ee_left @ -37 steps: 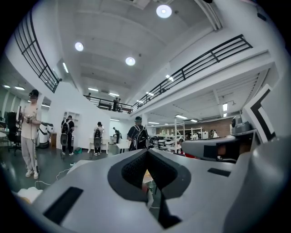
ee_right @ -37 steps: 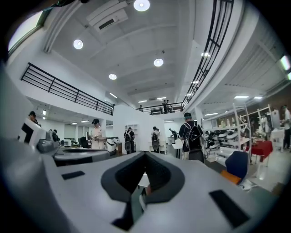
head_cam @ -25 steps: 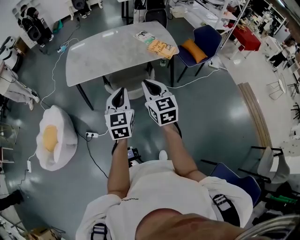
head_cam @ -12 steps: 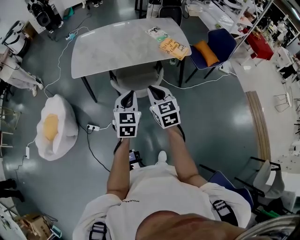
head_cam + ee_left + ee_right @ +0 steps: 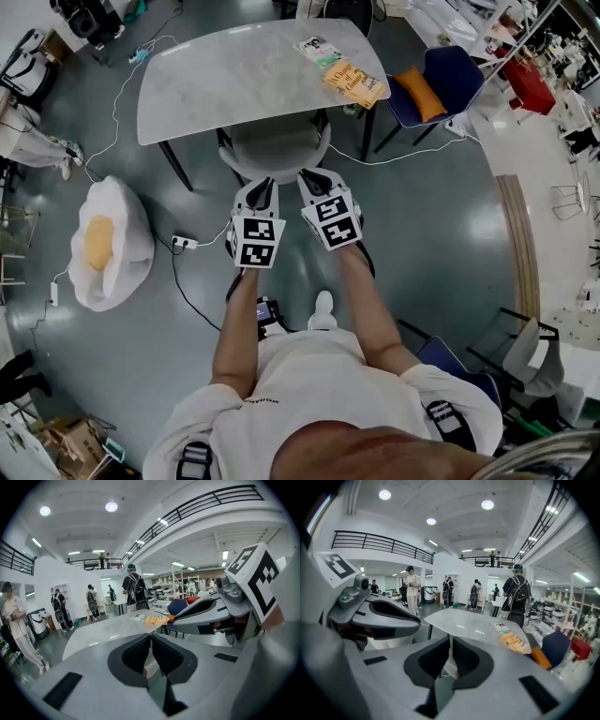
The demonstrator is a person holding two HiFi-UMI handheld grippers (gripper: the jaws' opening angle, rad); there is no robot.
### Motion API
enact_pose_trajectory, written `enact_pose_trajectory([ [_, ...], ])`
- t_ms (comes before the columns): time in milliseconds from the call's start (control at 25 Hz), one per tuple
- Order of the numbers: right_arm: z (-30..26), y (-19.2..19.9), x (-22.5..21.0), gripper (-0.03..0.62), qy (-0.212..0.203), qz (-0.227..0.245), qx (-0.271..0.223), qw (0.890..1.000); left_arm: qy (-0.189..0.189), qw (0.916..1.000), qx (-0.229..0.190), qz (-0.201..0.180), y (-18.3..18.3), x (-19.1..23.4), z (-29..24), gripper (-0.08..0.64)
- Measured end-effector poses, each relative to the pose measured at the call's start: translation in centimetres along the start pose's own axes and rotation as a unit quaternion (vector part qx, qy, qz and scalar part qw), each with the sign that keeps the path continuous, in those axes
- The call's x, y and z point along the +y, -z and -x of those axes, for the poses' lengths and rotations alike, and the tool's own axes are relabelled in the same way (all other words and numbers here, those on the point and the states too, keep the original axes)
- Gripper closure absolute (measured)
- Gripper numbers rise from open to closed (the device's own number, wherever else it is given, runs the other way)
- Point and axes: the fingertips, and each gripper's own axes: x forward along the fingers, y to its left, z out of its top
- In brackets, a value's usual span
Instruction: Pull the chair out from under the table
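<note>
Table (image 5: 225, 89): pale marble-look top, smooth and faintly glossy, rounded corners, slim dark legs.
Chair (image 5: 278, 150): grey, with a curved shell back; tucked at the table's near edge, its seat partly under the top.
Booklets: an orange one (image 5: 354, 84) and a pale one (image 5: 317, 49), both flat, lie on the table's right end.
Blue chair (image 5: 450, 80): right of the table, holding an orange cushion (image 5: 417, 94).
Beanbag (image 5: 108, 258): soft and shaped like a fried egg, left of the table on the glossy floor.
Left gripper (image 5: 265, 183): pads pressed together on nothing, tips by the chair's back on the side away from the table; contact unclear.
Right gripper (image 5: 306, 174): likewise clenched and empty, just beside the left gripper.
</note>
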Motion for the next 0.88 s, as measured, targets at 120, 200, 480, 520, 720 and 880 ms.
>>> enact_pose_trajectory([
  [120, -1.3, 1.7, -0.6, 0.534, -0.009, 0.008, 0.032, 0.999, 0.007, 0.9998, 0.014, -0.01, 1.0, 0.3, -1.1, 0.551],
  [200, -2.0, 2.7, -0.9, 0.529, -0.014, 0.019, 0.051, 0.998, 0.011, 0.9993, 0.029, -0.021, 2.0, 0.6, -1.9, 0.544],
  [480, -4.9, 5.5, -1.3, 0.489, -0.054, 0.065, 0.094, 0.992, 0.035, 0.9946, 0.079, -0.058, 6.1, 0.8, -4.9, 0.489],
  [520, -5.4, 5.9, -1.4, 0.485, -0.061, 0.077, 0.1, 0.99, 0.038, 0.9936, 0.085, -0.064, 6.8, 0.7, -5.4, 0.486],
  [720, -7.2, 8.5, -1.3, 0.453, -0.088, 0.164, 0.139, 0.973, 0.057, 0.9866, 0.108, -0.109, 9.0, 0.4, -7.3, 0.459],
  [880, -8.7, 10.4, -1.0, 0.431, -0.109, 0.217, 0.164, 0.956, 0.072, 0.9748, 0.127, -0.168, 10.3, 0.3, -9.0, 0.428],
])
